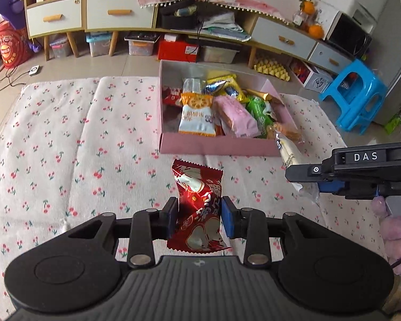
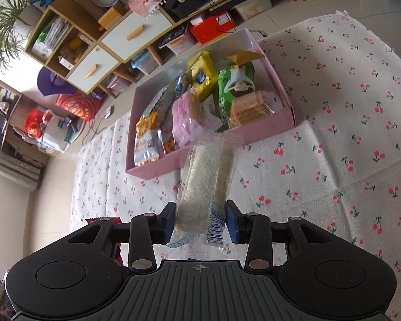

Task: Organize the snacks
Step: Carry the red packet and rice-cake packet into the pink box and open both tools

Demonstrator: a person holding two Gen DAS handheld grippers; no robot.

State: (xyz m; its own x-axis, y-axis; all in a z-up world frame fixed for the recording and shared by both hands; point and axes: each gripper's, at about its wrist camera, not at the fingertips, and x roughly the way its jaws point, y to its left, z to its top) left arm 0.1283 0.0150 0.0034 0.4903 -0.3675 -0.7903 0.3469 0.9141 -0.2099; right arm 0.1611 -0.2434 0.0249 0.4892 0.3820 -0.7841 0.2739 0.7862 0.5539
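Left gripper (image 1: 199, 220) had its jaws clamped narrow on a shiny red foil snack packet (image 1: 197, 208), gripped across the middle so it stood upright, clear of the cherry-print white cloth (image 1: 66, 139). Right gripper (image 2: 200, 222) had its jaws closed on a long clear-wrapped pale wafer bar (image 2: 205, 184), held near the barcode end, the free end reaching towards the box. The shallow pink cardboard box (image 1: 216, 147) sat ahead on the cloth, already holding a heap of mixed packets: orange-and-white biscuit bag (image 1: 197, 115), pink wrapped cake (image 1: 235, 117), green pack (image 1: 259, 109). In the left view the bar's tip lay over the box's near right corner. Judgement: both packets lifted off the cloth for carrying to the box; neither dropped in yet.
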